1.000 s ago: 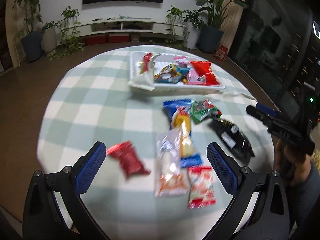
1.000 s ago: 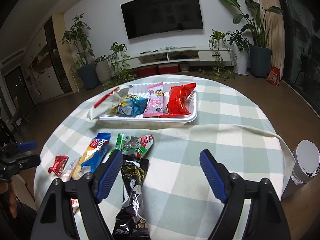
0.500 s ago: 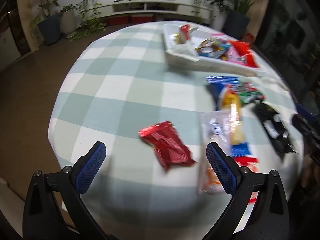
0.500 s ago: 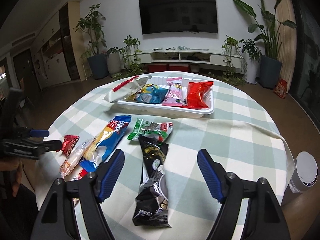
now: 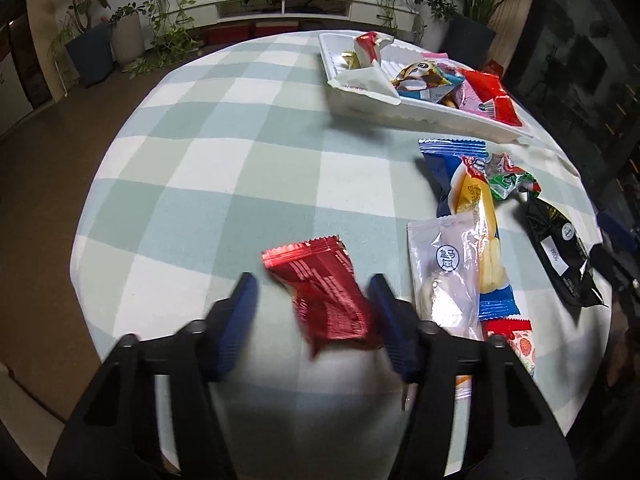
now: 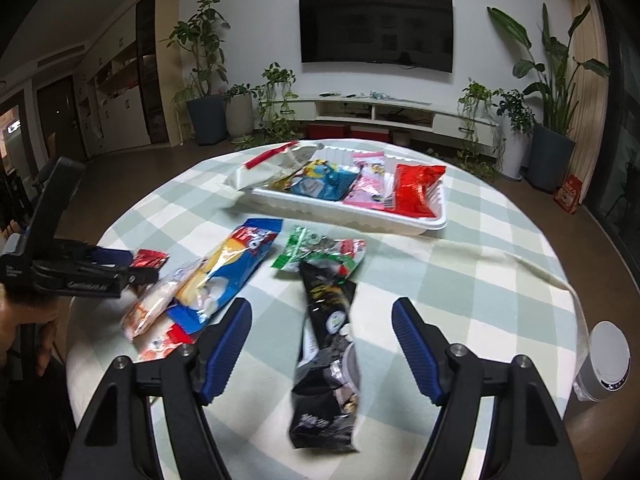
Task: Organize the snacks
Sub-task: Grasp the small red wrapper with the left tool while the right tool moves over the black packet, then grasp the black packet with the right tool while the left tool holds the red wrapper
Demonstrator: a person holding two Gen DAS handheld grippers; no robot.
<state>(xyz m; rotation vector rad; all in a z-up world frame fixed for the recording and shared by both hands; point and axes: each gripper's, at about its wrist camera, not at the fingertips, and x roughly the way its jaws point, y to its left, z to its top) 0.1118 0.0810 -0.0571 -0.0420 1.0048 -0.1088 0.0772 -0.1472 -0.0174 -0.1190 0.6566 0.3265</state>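
Observation:
A red foil packet (image 5: 324, 296) lies near the front edge of the round checked table (image 5: 240, 152). My left gripper (image 5: 313, 280) straddles it with jaws closing; the right pad is at the packet's edge and the left pad stands apart from it. In the right wrist view my right gripper (image 6: 322, 304) hovers over a long black packet (image 6: 328, 344), also closing, with a gap on both sides. The white tray (image 6: 340, 216) at the back holds several snack packets. The left gripper (image 6: 136, 268) also shows at the left there, at the red packet (image 6: 150, 258).
Between the two packets lie a blue-and-yellow packet (image 5: 472, 200), a clear packet (image 5: 444, 272), a green packet (image 5: 512, 178) and a small red-and-white one (image 5: 516, 340). A white cylinder (image 6: 606, 356) stands beside the table at the right. Potted plants line the far wall.
My left gripper dropped toward the red packet and now straddles it, its jaws much narrower. My right gripper swung over the black packet and narrowed slightly.

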